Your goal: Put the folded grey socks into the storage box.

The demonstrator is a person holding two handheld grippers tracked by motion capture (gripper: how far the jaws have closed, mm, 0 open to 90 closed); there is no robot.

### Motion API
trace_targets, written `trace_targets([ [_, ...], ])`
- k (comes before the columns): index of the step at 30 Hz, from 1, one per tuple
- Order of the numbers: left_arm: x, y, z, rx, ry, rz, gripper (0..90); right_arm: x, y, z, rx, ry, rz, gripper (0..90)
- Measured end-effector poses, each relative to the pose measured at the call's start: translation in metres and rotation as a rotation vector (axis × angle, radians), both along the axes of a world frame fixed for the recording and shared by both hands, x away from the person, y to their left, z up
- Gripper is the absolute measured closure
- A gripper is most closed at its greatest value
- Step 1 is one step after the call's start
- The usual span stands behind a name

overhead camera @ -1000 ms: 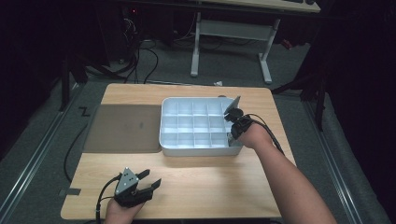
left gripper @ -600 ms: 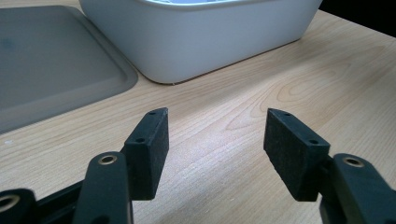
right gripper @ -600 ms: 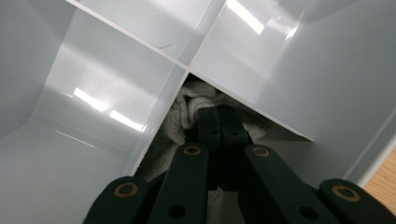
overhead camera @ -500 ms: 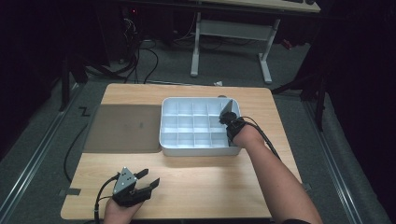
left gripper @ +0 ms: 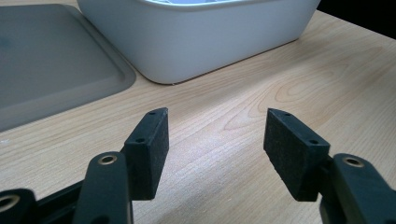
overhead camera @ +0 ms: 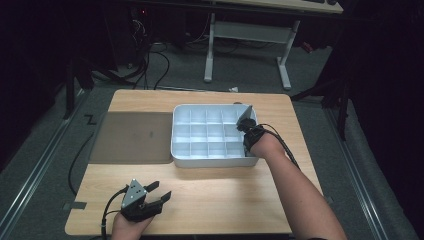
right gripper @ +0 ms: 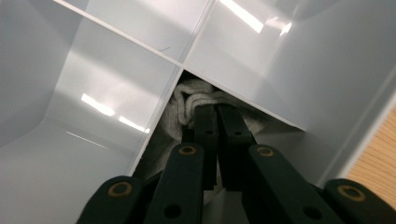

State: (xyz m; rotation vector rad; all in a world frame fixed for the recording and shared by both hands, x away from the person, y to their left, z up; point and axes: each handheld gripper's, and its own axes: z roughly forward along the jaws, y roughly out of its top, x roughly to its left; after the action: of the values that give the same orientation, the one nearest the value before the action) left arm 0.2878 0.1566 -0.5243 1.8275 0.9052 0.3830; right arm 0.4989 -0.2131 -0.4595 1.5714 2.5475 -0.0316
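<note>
inside white divided bin (overhead camera: 210,155), right gripper (right gripper: 217,112) pinching grey cloth (right gripper: 187,100)

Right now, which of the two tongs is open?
The left tongs, near the table's front edge: jaws spread wide with bare wood between them. The right tongs are pressed together on grey cloth down in a compartment of the white organizer tray.

A glossy white plastic divided bin (overhead camera: 214,131), a matt grey mat (overhead camera: 131,136), a knitted grey cloth (right gripper: 187,105) and a smooth wood-grain table (overhead camera: 215,197) are seen.
</note>
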Motion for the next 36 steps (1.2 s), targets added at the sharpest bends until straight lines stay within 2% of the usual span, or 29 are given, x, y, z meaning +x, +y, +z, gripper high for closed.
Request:
trace_targets([
  [2, 0.0, 0.0, 0.0, -0.001, -0.001, 0.001, 40.9, -0.001, -0.001, 0.003, 0.011, -0.002, -0.018, 86.4],
  [4, 0.0, -0.001, 0.0, -0.001, -0.001, 0.001, 40.9, 0.0, -0.004, 0.007, 0.02, -0.016, -0.011, 85.6],
  [5, 0.0, -0.001, 0.0, -0.001, 0.0, 0.0, 40.9, -0.001, -0.004, 0.009, 0.03, -0.016, -0.028, 85.4],
  [11, 0.0, -0.002, 0.0, 0.002, 0.004, -0.004, 41.0, -0.001, -0.008, 0.017, 0.056, -0.035, -0.037, 84.7],
  [21, 0.0, -0.003, -0.001, 0.005, 0.001, -0.008, 41.0, -0.005, -0.01, 0.035, 0.087, -0.067, -0.029, 82.5],
  [23, 0.0, -0.003, -0.001, 0.006, 0.001, -0.009, 41.0, -0.006, -0.012, 0.038, 0.092, -0.078, -0.009, 82.5],
  [27, 0.0, -0.004, -0.001, 0.006, 0.0, -0.011, 41.0, -0.011, -0.013, 0.042, 0.101, -0.082, -0.023, 81.9],
  [36, 0.0, -0.005, -0.001, 0.011, -0.002, -0.017, 40.9, -0.021, -0.022, 0.05, 0.133, -0.13, -0.01, 78.7],
])
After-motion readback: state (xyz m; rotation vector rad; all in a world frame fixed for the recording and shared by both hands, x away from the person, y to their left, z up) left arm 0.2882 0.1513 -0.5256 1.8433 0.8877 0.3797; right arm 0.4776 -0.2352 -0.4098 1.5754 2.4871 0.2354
